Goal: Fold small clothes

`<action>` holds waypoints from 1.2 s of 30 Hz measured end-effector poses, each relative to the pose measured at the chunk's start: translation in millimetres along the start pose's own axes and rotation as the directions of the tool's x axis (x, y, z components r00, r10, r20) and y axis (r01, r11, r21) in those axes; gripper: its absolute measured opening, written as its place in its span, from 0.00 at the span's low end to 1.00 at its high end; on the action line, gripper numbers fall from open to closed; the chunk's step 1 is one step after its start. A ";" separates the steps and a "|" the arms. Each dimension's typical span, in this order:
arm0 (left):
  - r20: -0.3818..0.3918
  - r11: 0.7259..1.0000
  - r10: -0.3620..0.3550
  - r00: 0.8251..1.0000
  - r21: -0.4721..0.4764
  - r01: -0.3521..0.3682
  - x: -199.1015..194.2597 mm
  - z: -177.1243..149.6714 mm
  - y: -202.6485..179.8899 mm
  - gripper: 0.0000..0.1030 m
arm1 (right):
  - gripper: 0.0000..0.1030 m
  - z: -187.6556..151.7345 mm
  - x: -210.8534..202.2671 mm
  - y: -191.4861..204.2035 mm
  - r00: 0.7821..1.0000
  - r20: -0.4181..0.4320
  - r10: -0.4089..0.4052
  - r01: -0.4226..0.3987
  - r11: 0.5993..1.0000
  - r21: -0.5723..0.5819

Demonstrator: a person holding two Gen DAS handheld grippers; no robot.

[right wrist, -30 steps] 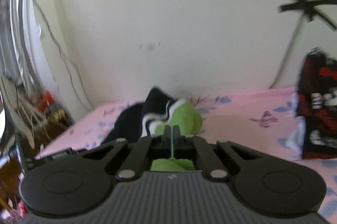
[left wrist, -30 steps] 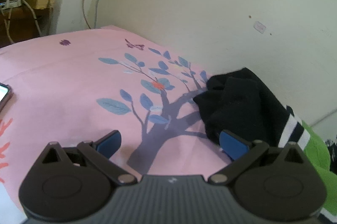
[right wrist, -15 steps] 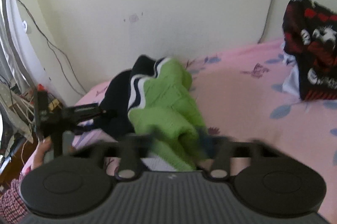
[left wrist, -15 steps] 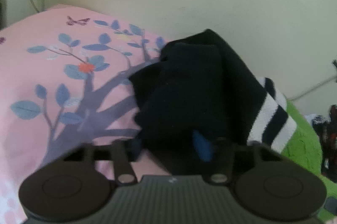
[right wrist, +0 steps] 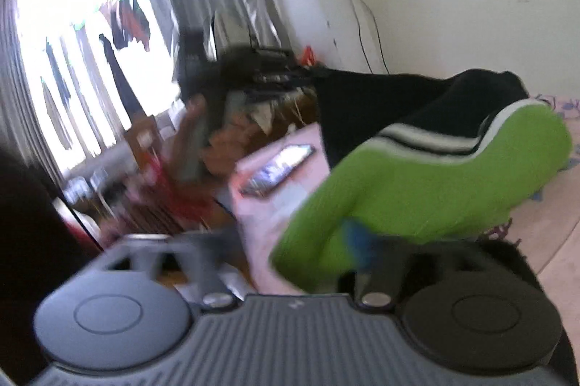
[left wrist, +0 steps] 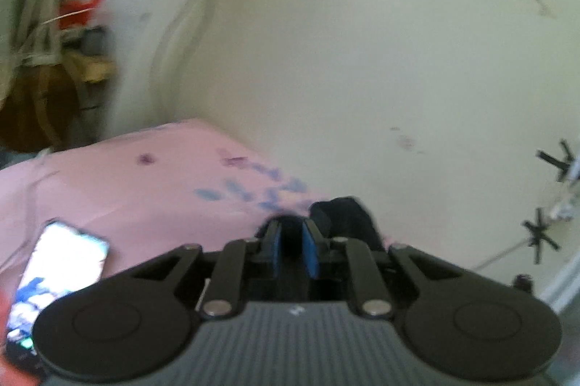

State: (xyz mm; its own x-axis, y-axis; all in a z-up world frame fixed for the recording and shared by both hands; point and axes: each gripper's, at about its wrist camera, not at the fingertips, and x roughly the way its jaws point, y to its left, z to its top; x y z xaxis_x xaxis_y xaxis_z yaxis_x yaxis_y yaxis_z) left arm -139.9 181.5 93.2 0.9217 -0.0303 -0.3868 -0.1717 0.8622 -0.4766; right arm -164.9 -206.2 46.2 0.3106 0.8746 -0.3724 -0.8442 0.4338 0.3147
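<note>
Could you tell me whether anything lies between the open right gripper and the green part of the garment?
Nothing visible does. The right gripper has just been opening, and the green fabric lies right at its blue pad, though blur hides any contact. The phone lies off to the side on the pink sheet.

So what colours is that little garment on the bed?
The garment is bright green and black, with white stripes between. The right wrist view shows it best.

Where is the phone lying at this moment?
The phone lies screen up on the pink bedsheet, lower left in the left wrist view, to the left of the black and green garment.
</note>
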 end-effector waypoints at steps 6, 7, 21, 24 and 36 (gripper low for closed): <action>0.005 0.997 0.075 0.997 0.013 -0.076 2.7 -13.6 12.9 0.55 | 0.77 11.9 -25.0 -62.4 0.977 0.085 -0.198 0.171 0.954 0.247; -0.011 0.998 0.067 0.998 0.018 -0.066 7.3 -17.4 10.4 0.60 | 0.77 12.9 -24.5 -73.4 0.968 0.079 -0.237 0.204 0.933 0.297; -0.352 0.984 -0.072 0.933 0.126 0.123 59.0 -99.5 -36.5 0.28 | 0.10 29.9 43.4 -180.1 0.954 0.008 -0.299 0.213 0.699 0.683; -0.450 0.963 -0.164 0.878 0.120 0.242 66.5 -116.8 -51.6 0.07 | 0.09 52.0 -6.2 -157.0 0.903 0.162 -0.397 0.219 0.753 0.621; -0.324 0.902 -0.287 0.901 0.225 0.368 37.8 -87.7 -82.6 0.72 | 0.22 46.0 -79.5 -136.6 0.809 0.176 -0.561 0.388 0.733 0.558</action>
State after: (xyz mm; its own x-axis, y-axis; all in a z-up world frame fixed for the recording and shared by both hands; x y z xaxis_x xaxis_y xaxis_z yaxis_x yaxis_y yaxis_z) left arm -121.4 64.8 48.8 0.7674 -0.4389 -0.4674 0.2627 0.8803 -0.3951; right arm -54.1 -325.0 73.0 0.8017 0.5019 -0.3245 -0.2550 0.7783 0.5738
